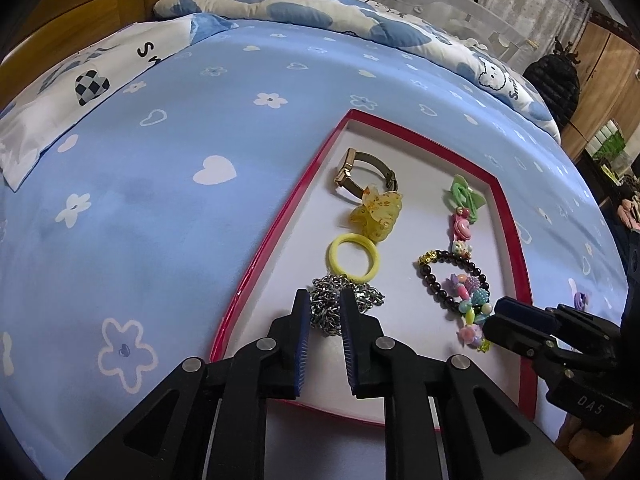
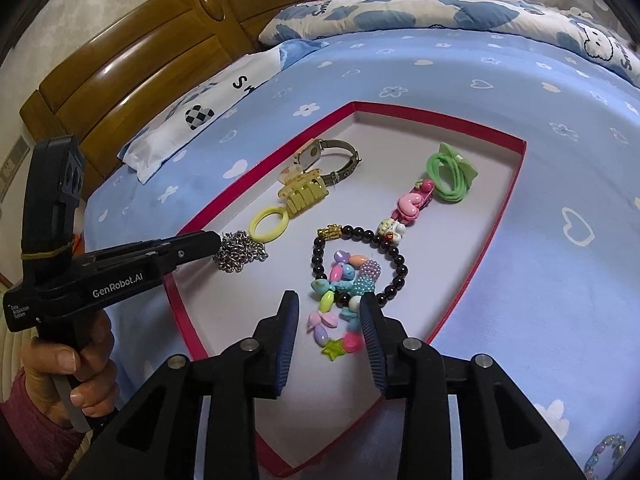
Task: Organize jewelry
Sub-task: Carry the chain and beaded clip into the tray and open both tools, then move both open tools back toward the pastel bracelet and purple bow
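A red-rimmed white tray lies on the blue bed. In it are a watch, a yellow claw clip, a yellow hair ring, a silver chain pile, a dark bead bracelet, a colourful bead bracelet, pink clips and green hair ties. My left gripper is slightly open, its tips at the chain. My right gripper is open over the colourful bracelet.
Patterned pillows and a folded quilt lie at the bed's far side by a wooden headboard. Another beaded piece lies on the sheet to the right of the tray.
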A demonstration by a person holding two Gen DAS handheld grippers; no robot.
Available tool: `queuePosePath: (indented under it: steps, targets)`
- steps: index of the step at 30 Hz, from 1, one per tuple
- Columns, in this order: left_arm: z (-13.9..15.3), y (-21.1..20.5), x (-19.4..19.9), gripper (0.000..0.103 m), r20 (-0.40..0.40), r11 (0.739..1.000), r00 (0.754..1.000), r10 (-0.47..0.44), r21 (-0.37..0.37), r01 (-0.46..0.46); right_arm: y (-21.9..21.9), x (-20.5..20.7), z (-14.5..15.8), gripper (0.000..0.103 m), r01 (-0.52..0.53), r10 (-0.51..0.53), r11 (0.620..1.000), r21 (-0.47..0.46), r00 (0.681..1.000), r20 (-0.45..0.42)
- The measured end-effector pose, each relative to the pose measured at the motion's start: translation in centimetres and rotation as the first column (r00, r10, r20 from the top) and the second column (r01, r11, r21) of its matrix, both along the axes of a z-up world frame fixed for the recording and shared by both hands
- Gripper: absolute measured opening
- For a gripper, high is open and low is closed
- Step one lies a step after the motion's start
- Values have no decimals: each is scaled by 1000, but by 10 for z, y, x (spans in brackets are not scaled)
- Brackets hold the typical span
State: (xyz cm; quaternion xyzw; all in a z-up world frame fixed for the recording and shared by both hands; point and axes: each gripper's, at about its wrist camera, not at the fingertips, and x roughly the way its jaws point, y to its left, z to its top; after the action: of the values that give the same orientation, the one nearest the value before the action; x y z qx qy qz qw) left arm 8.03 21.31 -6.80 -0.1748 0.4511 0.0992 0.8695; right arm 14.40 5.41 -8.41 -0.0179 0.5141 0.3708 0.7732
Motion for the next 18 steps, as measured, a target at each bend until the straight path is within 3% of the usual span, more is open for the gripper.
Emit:
queuePosePath:
  steps: [6,8,10,12,18]
  targets:
    - [8,-4,-5,22,14,1000,1000,0,0,0,-8,-1,7,34,20,-20,1000,22,1000,4]
    - [13,-6,-8,31,26,1000,1000,-2,0,2,-15,-2,14,34,33,-34,999,38,999,12]
    - [19,-10,-13,51,47,1000,999,1,0,-1,-24,-4,20,38,51,-52,997,55,998,21]
    - [26,-15,-18,57,68,1000,998,-3,-3,3,-34,-5,26,44,70,-73,995,70,997,28]
    - [42,-36,-30,64,109,999,993,-45,-12,46,-82,-9,44,52,170,-175,981,95,983,57]
